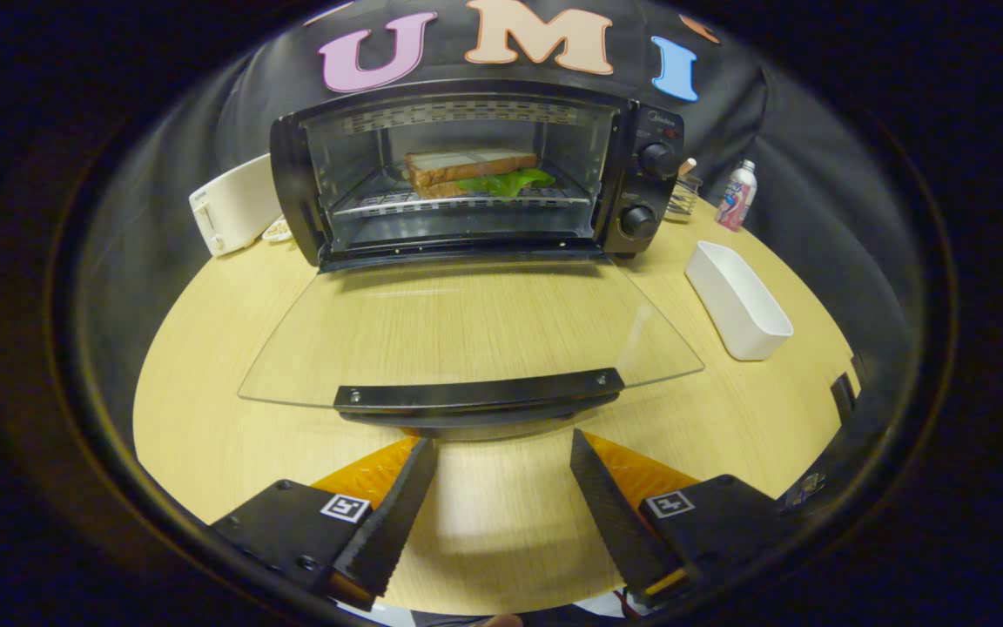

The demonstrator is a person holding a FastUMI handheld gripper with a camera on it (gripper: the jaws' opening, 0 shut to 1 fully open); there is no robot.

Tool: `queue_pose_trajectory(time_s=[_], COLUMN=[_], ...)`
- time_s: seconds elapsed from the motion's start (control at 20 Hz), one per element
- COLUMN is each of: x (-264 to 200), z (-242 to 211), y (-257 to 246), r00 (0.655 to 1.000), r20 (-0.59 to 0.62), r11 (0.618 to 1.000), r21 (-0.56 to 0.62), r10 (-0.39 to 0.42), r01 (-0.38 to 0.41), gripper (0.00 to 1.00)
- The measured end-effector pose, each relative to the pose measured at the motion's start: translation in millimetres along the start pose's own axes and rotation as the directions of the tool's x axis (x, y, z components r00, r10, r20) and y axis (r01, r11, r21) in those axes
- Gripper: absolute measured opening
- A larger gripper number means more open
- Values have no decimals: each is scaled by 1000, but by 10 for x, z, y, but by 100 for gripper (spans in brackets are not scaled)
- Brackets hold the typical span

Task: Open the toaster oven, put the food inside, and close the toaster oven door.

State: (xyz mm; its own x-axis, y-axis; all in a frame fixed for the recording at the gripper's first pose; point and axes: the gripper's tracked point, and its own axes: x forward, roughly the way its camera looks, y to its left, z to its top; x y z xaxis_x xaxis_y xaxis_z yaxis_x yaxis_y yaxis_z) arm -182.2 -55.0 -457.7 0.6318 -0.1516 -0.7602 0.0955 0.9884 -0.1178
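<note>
Oven loaded, door down

Oven (475,170) sits upper centre on the bench (205,383), sandwich (471,171) on its rack. Glass door (467,326) lies flat, handle (477,394) just ahead of the tongs (501,453), which gape empty, likely lined up to lift it shut.

Mount: on the gripper (503,446), fingers spread, lower frame.
Facing: forward, slightly down over the surface (205,418).
Range: near the open door handle (477,394); toaster oven (475,174) beyond, upper centre.
</note>
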Motion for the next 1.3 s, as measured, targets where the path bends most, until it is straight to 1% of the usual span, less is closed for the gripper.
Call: queue_pose_trajectory(time_s=[0.2, 0.45, 0.75, 1.05, 1.15, 1.3], x=[-68, -143, -61, -111, -105, -114], z=[114, 490, 808, 1355, 1495, 1720], y=[25, 106, 213, 324, 359, 420], r00=[999, 990, 981, 956, 950, 937], r20=[38, 130, 177, 276, 293, 331], r11=[1000, 996, 992, 988, 989, 986], r21=[-4, 60, 77, 88, 65, 75], r10=[10, 53, 81, 100, 107, 113], r01=[-10, -61, -96, -129, -132, -146], gripper=[99, 99, 99, 99, 99, 99])
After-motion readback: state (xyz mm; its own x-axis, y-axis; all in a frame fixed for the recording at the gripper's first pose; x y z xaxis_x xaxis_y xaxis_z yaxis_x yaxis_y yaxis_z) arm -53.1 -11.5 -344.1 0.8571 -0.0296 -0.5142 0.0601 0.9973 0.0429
